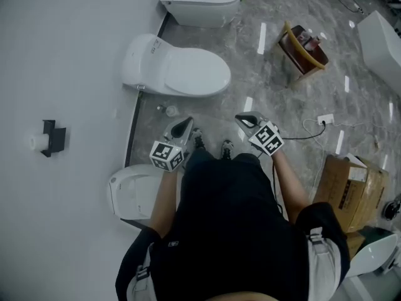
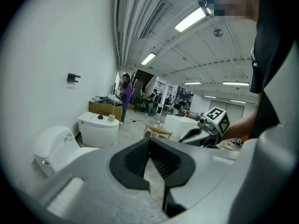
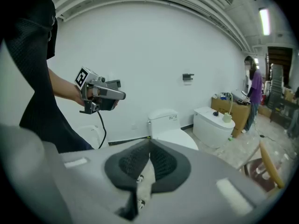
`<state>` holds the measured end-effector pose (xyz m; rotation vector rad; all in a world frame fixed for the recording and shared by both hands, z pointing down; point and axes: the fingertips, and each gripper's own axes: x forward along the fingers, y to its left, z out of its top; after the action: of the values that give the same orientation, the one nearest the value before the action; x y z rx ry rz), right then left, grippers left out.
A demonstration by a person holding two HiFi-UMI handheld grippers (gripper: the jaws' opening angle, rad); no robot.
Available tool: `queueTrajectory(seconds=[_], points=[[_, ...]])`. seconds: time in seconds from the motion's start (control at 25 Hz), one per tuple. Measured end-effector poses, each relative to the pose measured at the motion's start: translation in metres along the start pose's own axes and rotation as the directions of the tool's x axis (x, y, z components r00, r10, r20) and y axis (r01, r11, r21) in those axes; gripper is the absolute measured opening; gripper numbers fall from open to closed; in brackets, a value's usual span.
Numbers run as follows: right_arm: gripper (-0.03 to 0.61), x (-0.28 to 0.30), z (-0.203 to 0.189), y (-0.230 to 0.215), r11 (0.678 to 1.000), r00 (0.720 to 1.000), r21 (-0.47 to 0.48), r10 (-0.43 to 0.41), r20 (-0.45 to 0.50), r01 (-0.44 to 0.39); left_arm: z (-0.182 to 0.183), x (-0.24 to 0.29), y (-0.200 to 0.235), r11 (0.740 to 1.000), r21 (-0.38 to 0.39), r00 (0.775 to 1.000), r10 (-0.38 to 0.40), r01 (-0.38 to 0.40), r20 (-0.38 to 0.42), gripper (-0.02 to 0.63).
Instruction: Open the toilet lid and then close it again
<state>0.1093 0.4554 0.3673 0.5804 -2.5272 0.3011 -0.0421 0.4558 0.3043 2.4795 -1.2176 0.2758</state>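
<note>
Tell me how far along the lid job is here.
The toilet lid lies down, so no step visibly shows as done. In hand: nothing; left gripper and right gripper are shut, empty, apart from it. Left: opening and closing, unless this is already the end.

the head view looks from above the person steeply down onto the floor [image 1: 282, 99], with the toilet [image 1: 182, 71] ahead and well below it; the left gripper view rides on the left gripper [image 1: 183, 126], close behind its jaws, and faces along the wall [image 2: 56, 41] down the room; the right gripper view rides on the right gripper [image 1: 248, 120], as close to its own jaws, and faces the wall almost squarely; all three views share the toilet; each gripper view catches the other gripper off to one side
</note>
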Motion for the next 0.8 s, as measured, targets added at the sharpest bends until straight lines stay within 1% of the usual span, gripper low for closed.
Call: queueTrajectory(seconds=[0.24, 0.36, 0.52, 0.68, 0.8], points=[[0.003, 0.003, -0.002, -0.001, 0.999, 1.0, 0.035, 0.017, 0.012, -0.017, -0.002, 0.0, 0.003, 1.0, 0.007, 1.0, 0.011, -0.011, -0.017, 0.009], [0.003, 0.011, -0.003, -0.004, 0.999, 1.0, 0.044, 0.021, 0.004, -0.021, -0.007, -0.002, 0.012, 1.0, -0.002, 1.0, 0.007, -0.007, -0.03, 0.009], [0.003, 0.023, 0.005, -0.011, 0.996, 0.998, 0.075, 0.045, 0.036, -0.047, -0.016, 0.004, 0.033, 1.0, -0.028, 0.998, 0.005, -0.006, -0.061, 0.009], [0.003, 0.042, 0.008, -0.024, 0.994, 0.999, 0.103, 0.034, 0.008, -0.035, -0.019, 0.015, 0.056, 0.998, -0.066, 0.997, -0.011, 0.005, -0.082, 0.009], [0.003, 0.064, 0.019, -0.036, 0.994, 1.0, 0.109, 0.027, -0.003, -0.026, -0.019, 0.024, 0.076, 0.997, -0.074, 0.994, -0.03, 0.023, -0.102, 0.009]])
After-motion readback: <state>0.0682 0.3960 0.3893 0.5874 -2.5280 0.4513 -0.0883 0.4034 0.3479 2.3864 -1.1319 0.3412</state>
